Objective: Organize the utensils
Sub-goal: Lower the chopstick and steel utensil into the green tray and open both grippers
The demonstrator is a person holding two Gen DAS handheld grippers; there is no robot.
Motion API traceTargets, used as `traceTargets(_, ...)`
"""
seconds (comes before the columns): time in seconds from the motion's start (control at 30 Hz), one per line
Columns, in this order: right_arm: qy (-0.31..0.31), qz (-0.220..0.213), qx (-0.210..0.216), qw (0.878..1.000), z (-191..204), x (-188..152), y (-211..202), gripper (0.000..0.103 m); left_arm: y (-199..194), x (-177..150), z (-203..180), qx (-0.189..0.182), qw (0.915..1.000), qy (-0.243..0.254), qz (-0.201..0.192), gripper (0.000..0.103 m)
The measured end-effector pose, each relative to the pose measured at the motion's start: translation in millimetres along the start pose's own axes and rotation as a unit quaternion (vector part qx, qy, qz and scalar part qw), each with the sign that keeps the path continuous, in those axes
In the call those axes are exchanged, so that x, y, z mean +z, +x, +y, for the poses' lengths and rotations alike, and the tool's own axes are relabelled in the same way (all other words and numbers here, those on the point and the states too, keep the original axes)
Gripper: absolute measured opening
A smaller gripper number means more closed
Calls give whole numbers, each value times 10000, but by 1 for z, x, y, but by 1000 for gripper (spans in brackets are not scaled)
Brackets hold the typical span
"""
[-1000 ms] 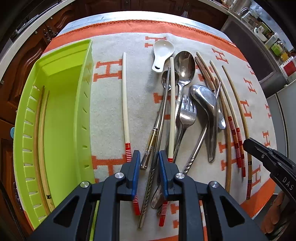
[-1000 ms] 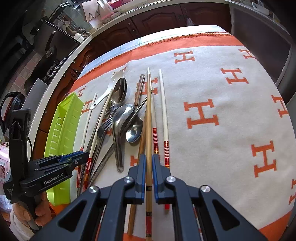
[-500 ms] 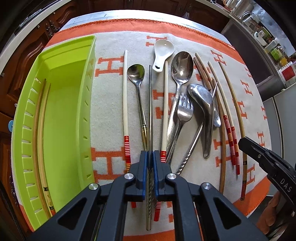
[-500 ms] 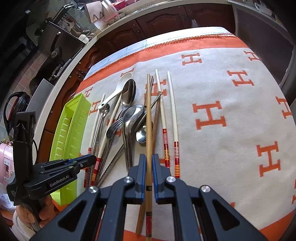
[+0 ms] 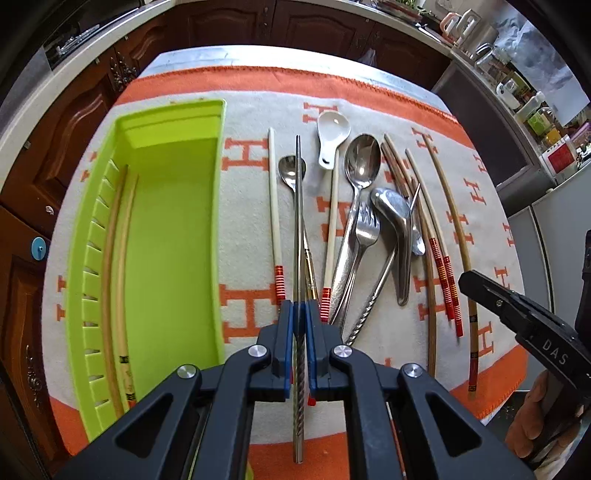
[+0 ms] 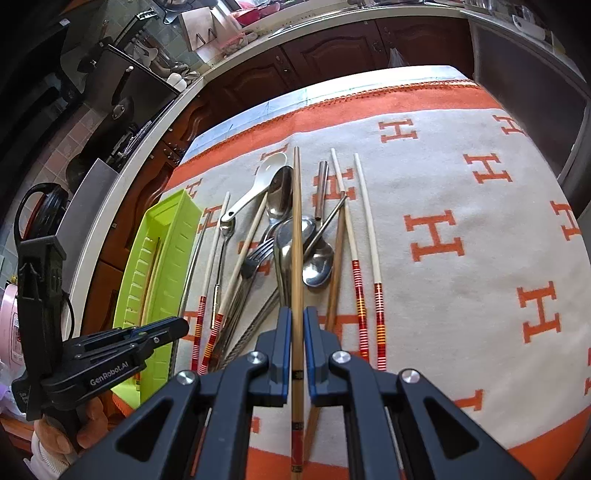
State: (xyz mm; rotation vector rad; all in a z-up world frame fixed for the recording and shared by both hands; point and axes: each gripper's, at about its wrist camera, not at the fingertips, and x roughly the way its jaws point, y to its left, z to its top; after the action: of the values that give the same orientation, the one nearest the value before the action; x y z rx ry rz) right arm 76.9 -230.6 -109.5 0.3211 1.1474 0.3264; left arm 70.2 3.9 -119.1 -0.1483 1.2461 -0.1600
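Note:
My left gripper [image 5: 299, 314] is shut on a metal chopstick [image 5: 298, 229] and holds it above the cloth, pointing away. My right gripper [image 6: 297, 321] is shut on a bamboo chopstick [image 6: 296, 229], lifted over the utensil pile. The pile on the cloth holds a white ceramic spoon [image 5: 332, 138], steel spoons [image 5: 362, 166], a fork [image 5: 365, 229] and several red-banded chopsticks [image 5: 275, 206]. A lime green tray [image 5: 173, 221] lies at the left with two bamboo chopsticks [image 5: 114, 277] along its left wall.
The orange and cream cloth [image 6: 461, 240] covers the table; its right half is bare. Dark wood cabinets [image 5: 229, 22] and a counter with kitchen items surround the table. The right gripper also shows at the right edge of the left wrist view [image 5: 517, 314].
My left gripper closed on the metal chopstick and lifted it, pulling back from the pile. My right gripper rose with the bamboo chopstick still held.

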Motion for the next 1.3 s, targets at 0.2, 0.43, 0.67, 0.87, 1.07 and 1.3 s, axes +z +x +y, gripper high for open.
traceTargets(0.2, -250, 41, 164, 9995, 36, 3, 0, 6, -54, 3, 30, 170, 9984, -136, -530, 4)
traceTargets(0.43, -715, 252, 469, 9960, 105, 7, 14, 7, -80, 7, 90, 519, 9942, -421, -845, 4)
traceTargets(0.67, -750, 559, 556, 9941, 161, 11, 46, 7, -56, 5, 130, 217, 9956, -624, -663, 4)
traceTargets(0.87, -418, 822, 376, 9950, 178, 15, 75, 7, -35, 10, 129, 42, 9976, -506, -468, 4)
traceTargets(1.07, -198, 901, 124, 9957, 183, 19, 89, 7, -21, 18, 127, 102, 9979, -532, -356, 10)
traceTargets(1.3, -130, 971, 5, 9952, 182, 21, 99, 7, -10, 27, 127, 60, 9987, -470, -205, 19)
